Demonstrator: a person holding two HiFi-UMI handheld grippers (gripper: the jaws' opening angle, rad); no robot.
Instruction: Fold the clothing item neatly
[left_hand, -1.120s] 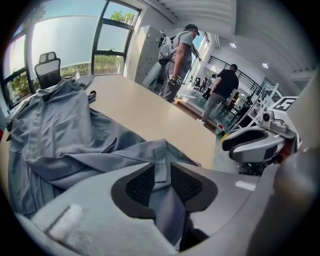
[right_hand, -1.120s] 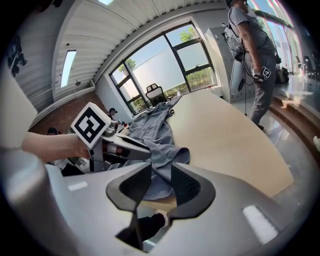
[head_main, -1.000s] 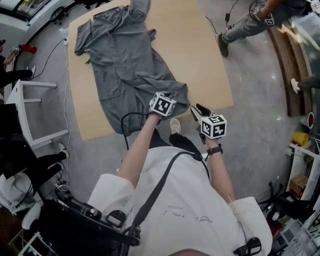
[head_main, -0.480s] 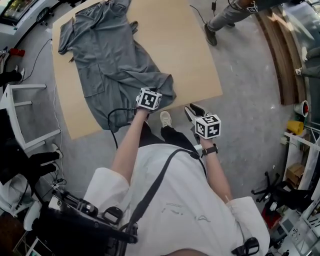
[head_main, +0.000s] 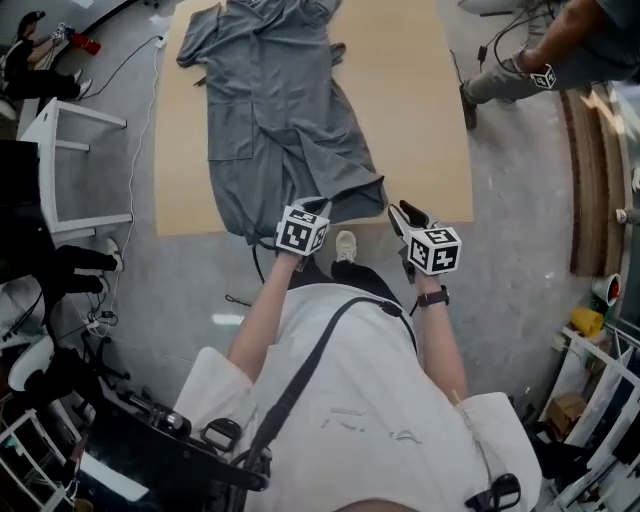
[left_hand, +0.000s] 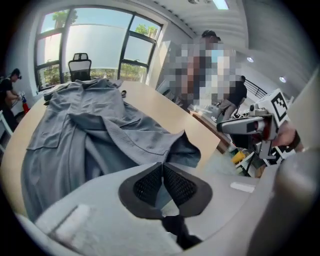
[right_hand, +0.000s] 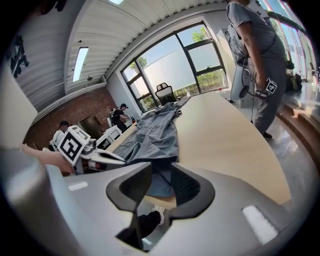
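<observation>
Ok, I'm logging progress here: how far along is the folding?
Barely begun. Done: gray garment lies spread lengthwise on the table, no fold made. In hand: left gripper has just closed on its near hem; right gripper open, empty. Left: every fold.

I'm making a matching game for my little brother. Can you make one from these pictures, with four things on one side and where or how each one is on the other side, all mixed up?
Things:
1. grey cloth garment
2. left gripper
3. right gripper
4. white shoe

Places or states:
A. jaws apart
B. on the grey floor
C. lying stretched out on the light wooden table
D. jaws shut together

Pairs: 1-C, 2-D, 3-A, 4-B
</observation>
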